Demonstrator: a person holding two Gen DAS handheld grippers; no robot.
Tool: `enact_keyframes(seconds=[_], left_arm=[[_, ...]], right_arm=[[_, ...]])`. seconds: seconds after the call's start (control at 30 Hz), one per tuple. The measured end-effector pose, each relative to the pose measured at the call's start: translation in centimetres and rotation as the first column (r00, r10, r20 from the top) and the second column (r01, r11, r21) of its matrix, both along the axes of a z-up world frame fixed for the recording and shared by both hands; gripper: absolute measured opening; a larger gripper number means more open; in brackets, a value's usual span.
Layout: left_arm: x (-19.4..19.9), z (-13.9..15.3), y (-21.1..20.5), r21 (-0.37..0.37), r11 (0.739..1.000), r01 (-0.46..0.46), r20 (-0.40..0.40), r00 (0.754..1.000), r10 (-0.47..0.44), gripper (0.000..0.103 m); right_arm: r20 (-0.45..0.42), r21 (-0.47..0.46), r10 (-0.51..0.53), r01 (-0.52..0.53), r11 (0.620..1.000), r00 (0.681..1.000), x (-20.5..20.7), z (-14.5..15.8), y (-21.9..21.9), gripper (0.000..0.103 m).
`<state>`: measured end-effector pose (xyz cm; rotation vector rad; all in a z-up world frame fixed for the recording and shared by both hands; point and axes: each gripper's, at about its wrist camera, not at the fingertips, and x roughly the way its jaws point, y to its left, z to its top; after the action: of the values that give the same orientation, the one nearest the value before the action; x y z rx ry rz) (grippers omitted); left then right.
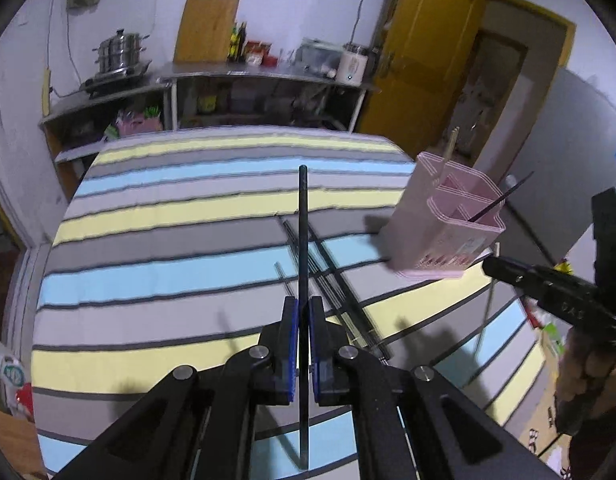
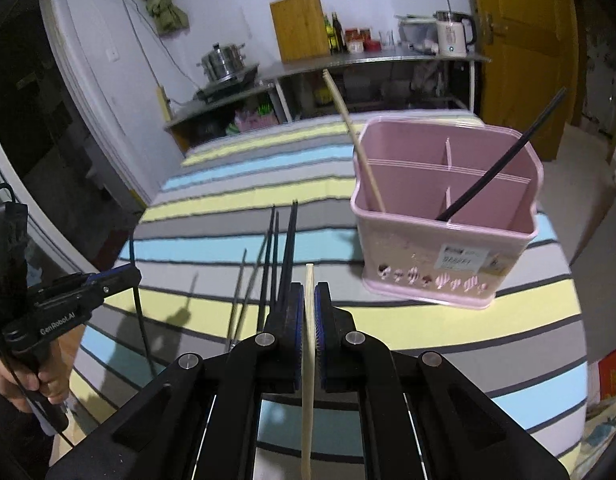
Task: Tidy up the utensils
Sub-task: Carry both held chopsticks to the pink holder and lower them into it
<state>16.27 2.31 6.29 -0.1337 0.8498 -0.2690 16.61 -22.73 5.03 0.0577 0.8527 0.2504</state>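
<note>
Both fingers nearly closed: left [image 1: 303,308] on black chopstick [image 1: 303,220]; right [image 2: 310,294] on wooden chopstick [image 2: 308,380]

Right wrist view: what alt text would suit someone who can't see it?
The right gripper clamps a pale chopstick above a striped table. A pink basket ahead holds a pale and a black chopstick; more black chopsticks lie loose.

Your left wrist view: above the striped tablecloth [image 1: 188,216], facing the far shelf [image 1: 268,74]. Your right wrist view: same heading, close behind the pink caddy [image 2: 447,240]. Shared: cloth, caddy [image 1: 447,216], shelf [image 2: 371,58].
</note>
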Motion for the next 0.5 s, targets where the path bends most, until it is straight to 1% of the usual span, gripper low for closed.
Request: enact_keyframes(seconds=[0.1,0.23,0.5], left_arm=[[-0.6,1.6,-0.3,-0.019,1.000,0.024,0.031,0.999,-0.024,0.005],[-0.9,3.1,-1.0,-0.034,0.998,0.050,0.056,0.997,-0.049,0.005],[-0.7,4.5,-2.2,-0.059,0.994,0.091,0.075,0.993,-0.086,0.005]], right_arm=[[0.032,0.002,-0.003,0.003,1.000,0.999,-0.6,1.3,-0.2,0.005],[0.069,0.002,-0.009,0.009,1.000,0.998,-1.5,2.6,-0.3,0.005],[0.119,0.002,-0.031,0.031,1.000,0.992,-2.8,4.4,-1.4,0.005]])
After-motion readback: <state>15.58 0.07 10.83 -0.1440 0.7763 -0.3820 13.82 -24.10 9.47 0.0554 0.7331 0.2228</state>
